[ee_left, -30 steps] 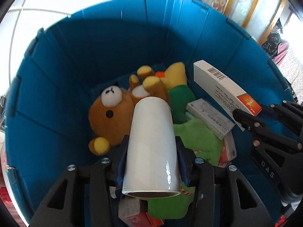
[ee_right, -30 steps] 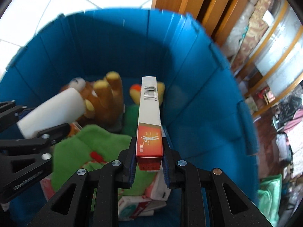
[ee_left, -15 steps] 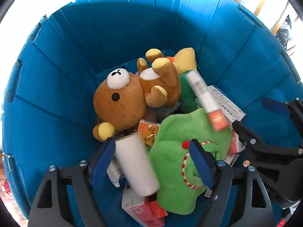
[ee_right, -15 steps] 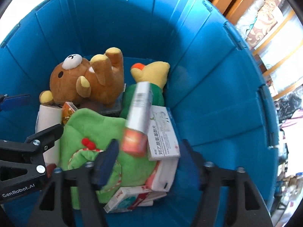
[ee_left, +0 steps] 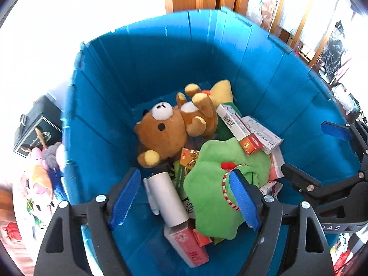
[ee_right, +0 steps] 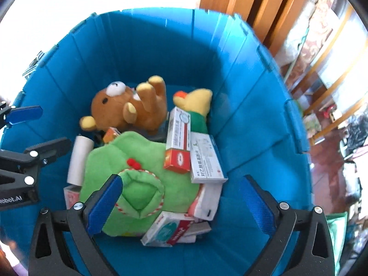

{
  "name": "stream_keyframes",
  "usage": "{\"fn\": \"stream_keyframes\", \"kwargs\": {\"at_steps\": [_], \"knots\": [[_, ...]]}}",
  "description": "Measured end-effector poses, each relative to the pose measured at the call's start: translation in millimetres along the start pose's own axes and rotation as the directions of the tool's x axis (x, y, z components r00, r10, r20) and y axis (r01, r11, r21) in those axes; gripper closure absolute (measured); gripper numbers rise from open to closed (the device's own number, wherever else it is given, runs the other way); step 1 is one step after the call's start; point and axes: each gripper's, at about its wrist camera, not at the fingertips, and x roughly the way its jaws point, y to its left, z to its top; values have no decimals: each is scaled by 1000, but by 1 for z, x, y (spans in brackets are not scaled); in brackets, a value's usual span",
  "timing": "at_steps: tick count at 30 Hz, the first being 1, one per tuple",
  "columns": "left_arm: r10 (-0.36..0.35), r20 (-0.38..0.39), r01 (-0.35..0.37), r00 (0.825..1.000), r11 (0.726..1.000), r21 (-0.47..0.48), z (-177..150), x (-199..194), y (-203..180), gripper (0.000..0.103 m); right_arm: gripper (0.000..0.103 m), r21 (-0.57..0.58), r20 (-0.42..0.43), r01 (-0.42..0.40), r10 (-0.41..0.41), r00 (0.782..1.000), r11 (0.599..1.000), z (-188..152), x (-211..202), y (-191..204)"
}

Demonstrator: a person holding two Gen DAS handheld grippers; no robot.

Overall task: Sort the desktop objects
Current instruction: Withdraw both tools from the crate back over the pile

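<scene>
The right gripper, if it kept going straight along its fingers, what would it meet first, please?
Most likely the green plush toy lying atop the pile in the blue bin. The right gripper hangs open above it, with white medicine boxes just beside; depth is uncertain.

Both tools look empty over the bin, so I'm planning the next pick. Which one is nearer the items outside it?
Left. Past the blue bin's left wall, the left tool's camera shows plush toys and a dark box. The right tool's camera shows only room clutter beyond the rim. Both are open.
</scene>
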Motion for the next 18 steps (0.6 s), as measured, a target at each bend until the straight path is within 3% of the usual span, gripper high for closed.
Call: {"fn": "stream_keyframes", "kwargs": {"at_steps": [10, 18], "knots": [[-17, 78, 17, 997, 1000, 8, -28, -46, 19, 24, 0, -49, 61, 11, -8, 998, 999, -7, -39, 38], [19, 178, -9, 984, 998, -62, -60, -84, 68, 24, 0, -126, 165, 23, -2, 986, 992, -4, -76, 97]]}}
